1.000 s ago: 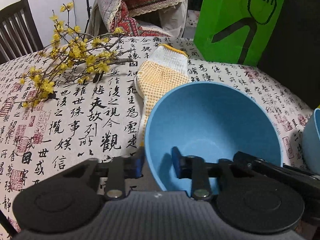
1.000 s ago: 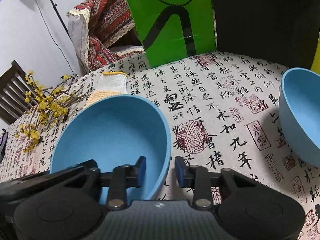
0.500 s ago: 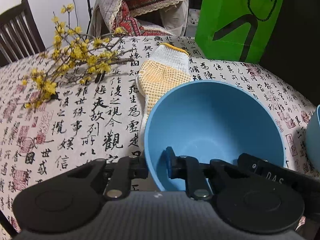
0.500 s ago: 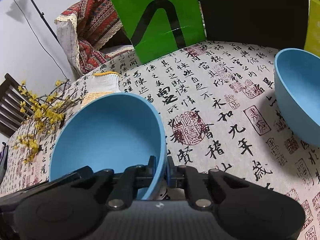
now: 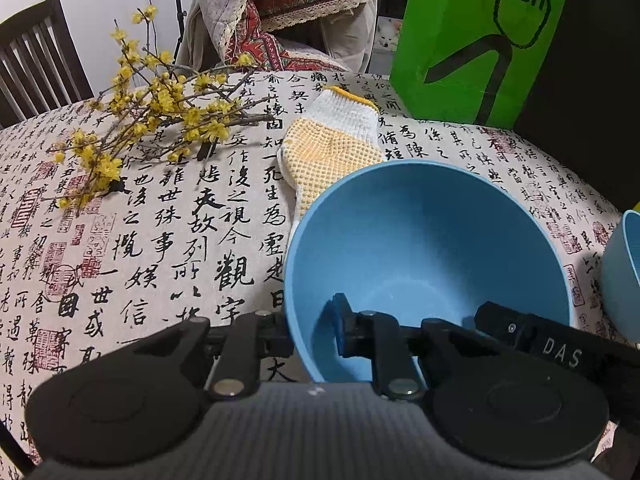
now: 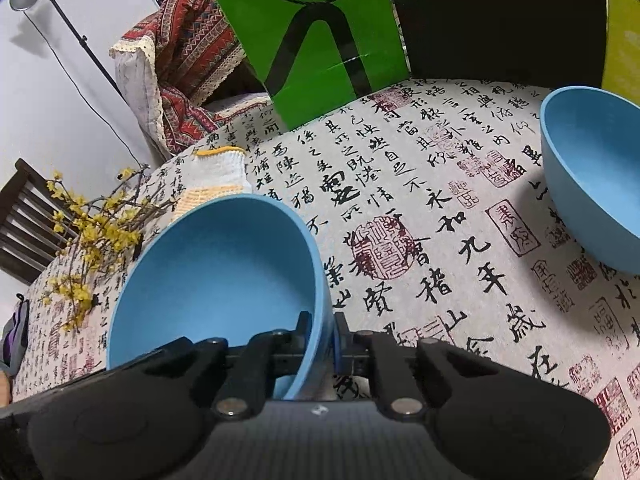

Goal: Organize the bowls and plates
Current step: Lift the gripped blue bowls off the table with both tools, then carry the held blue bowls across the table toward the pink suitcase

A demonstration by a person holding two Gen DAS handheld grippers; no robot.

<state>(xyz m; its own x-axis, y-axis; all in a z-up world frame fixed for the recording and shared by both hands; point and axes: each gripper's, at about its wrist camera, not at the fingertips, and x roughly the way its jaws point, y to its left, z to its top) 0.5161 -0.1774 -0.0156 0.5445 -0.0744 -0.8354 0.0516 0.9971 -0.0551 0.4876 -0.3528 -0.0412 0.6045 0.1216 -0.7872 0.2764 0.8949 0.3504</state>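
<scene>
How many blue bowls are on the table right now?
2. One blue bowl is pinched at its near rim by both grippers, beside the glove; the second bowl sits apart at the right. Others may lie outside the views.

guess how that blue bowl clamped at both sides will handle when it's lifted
The smooth matte blue plastic-looking bowl probably stays stiff: its rim keeps its round shape under both grips. Likely light for its size, given its thin wall. Held only at the rim, it might slip or tilt.

left claw (image 5: pixel 311 330) clamping blue bowl (image 5: pixel 428 236) rim
</scene>
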